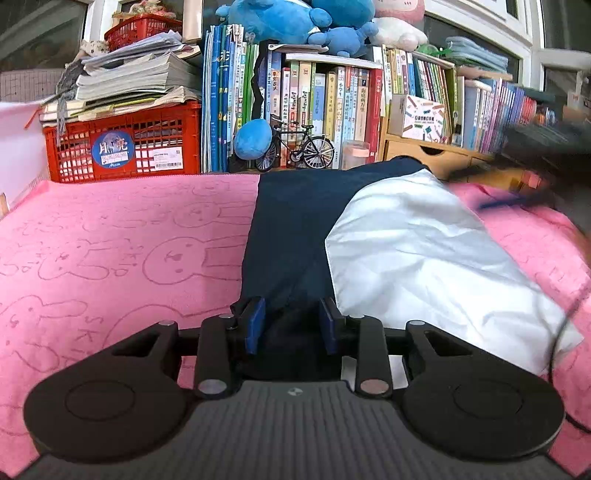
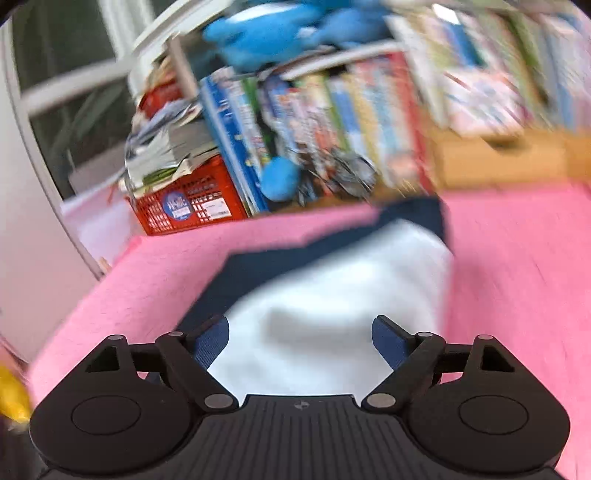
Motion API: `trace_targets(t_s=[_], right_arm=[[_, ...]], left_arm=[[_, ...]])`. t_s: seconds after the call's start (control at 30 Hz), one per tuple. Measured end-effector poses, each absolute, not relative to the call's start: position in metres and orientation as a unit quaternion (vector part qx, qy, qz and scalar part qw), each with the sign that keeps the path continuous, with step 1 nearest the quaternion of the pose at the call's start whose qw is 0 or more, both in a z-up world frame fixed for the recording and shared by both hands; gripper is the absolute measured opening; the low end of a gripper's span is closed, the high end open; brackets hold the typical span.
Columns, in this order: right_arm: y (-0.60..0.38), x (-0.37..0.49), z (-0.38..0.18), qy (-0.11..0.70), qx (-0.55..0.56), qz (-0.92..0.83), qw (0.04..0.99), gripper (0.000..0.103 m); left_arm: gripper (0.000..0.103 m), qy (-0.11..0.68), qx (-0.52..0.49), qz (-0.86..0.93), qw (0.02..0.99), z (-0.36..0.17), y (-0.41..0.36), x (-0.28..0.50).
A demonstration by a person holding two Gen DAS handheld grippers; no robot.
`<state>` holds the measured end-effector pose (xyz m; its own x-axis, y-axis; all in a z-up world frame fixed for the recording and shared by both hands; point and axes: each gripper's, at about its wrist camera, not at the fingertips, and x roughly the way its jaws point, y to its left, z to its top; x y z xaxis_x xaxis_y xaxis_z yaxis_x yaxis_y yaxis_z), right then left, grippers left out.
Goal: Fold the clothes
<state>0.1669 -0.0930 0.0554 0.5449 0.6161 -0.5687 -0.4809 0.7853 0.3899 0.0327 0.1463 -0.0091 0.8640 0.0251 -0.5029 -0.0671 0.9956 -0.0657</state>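
Note:
A navy garment [image 1: 291,229] with a white panel [image 1: 417,254] folded over it lies on the pink rabbit-print cloth [image 1: 110,251]. My left gripper [image 1: 291,321] sits at the garment's near edge, its blue pads a small gap apart with dark cloth bunched between them. My right gripper [image 2: 301,339] is open above the white panel [image 2: 332,295], which lies on the navy garment [image 2: 236,273]; this view is blurred by motion. In the left wrist view the right gripper [image 1: 546,173] shows as a dark blur at the far right.
A red crate [image 1: 122,144] with stacked papers, a row of upright books [image 1: 325,103], a model bicycle [image 1: 299,151], blue plush toys [image 1: 288,18] and a wooden drawer unit [image 1: 436,155] stand along the cloth's far edge. A cable [image 1: 561,328] hangs at the right.

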Motion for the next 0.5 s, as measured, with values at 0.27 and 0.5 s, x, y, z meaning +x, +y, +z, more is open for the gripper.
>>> trace_targets(t_s=[0.27,0.5], right_arm=[[-0.181,0.101,0.007,0.399,0.239,0.31,0.829,0.095],[-0.165,0.062,0.02,0.346,0.138,0.318,0.872,0.096]], left_arm=[[0.033,0.267,-0.037,0.003,0.963,-0.008,0.152,0.033],[0.033,0.288,-0.072,-0.027,0.954,-0.003,0.17,0.038]])
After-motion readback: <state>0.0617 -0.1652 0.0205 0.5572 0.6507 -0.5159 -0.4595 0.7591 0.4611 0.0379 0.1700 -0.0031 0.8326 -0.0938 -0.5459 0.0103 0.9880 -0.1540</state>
